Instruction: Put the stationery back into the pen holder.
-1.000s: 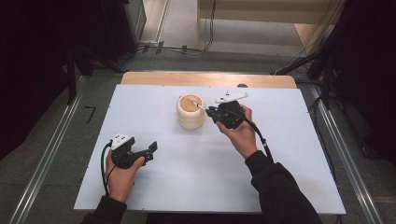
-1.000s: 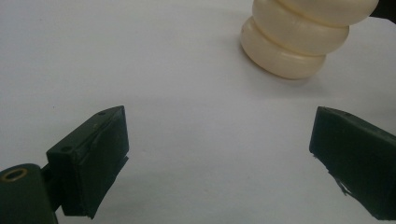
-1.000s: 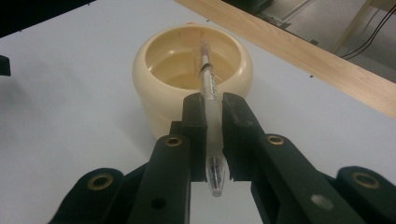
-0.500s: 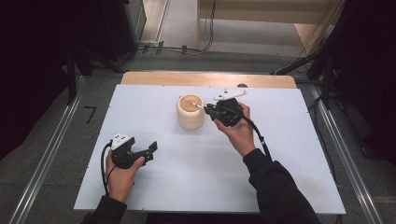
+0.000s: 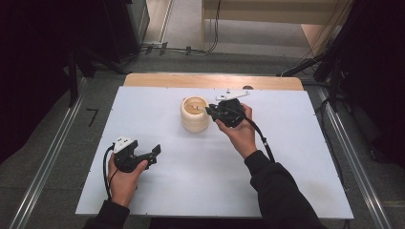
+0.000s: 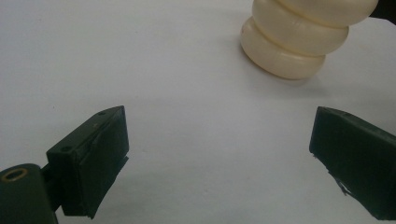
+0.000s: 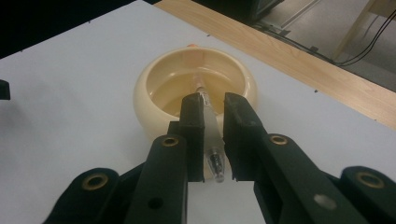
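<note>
A cream ribbed cup (image 5: 195, 114) (image 6: 289, 42) (image 7: 154, 93) stands upright at the middle back of the white table top (image 5: 286, 157). A clear pen (image 7: 211, 126) leans over the cup's rim with its tip inside. My right gripper (image 5: 210, 110) (image 7: 214, 100) is at the cup's right rim. Its jaws have just been opening a little. The pen lies between them against one pad, with a thin gap at the other. My left gripper (image 5: 155, 151) (image 6: 219, 140) rests low at the front left, wide open and holding nothing, pointing toward the cup.
A wooden strip (image 5: 157, 80) runs along the table's far edge. Metal rails (image 5: 45, 167) flank the table on both sides. Cables (image 5: 191, 49) lie on the floor behind it.
</note>
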`<state>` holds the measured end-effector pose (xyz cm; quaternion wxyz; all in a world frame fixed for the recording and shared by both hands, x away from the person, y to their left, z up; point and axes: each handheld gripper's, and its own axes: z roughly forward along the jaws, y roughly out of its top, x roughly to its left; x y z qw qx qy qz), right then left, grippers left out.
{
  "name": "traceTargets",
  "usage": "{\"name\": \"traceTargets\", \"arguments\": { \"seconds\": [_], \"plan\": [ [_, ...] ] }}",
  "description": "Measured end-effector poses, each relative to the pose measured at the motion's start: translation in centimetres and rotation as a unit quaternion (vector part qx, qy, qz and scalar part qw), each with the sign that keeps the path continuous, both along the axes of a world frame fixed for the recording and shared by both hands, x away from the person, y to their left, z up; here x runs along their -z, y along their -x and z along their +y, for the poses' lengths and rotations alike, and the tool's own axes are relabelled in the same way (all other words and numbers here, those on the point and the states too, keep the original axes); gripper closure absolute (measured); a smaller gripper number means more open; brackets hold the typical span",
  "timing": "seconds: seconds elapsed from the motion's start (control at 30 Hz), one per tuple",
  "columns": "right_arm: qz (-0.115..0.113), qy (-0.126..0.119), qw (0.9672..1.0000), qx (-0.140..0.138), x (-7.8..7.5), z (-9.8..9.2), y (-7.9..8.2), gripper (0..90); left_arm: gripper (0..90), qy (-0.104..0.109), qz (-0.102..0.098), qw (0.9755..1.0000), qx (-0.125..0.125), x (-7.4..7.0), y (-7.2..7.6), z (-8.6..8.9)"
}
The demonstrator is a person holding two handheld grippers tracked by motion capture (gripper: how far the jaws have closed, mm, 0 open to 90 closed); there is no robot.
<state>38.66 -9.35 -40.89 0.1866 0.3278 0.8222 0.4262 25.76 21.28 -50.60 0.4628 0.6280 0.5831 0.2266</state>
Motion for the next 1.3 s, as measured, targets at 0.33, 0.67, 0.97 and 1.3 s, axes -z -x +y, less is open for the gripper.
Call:
{"name": "traceTargets", "arguments": {
  "seconds": [0.33,0.67,0.97,1.3],
  "plan": [
    [0.000,-0.002,1.0000,0.003,0.3,0.5,-0.5,74.9,5.3,0.001,0.000,1.0000,0.001,0.0,0.0,0.0],
    [0.002,0.002,1.0000,0.004,0.7,1.1,-0.9,73.8,5.4,0.002,0.000,1.0000,0.000,0.0,0.0,0.0],
    [0.001,0.003,1.0000,0.005,0.7,1.1,-0.9,68.1,5.3,0.001,0.000,1.0000,-0.001,0.0,-0.1,0.0],
    [0.004,-0.005,0.9999,0.010,0.9,1.1,-0.8,40.5,5.3,0.000,0.001,1.0000,-0.001,0.0,0.0,0.0]
  ]
}}
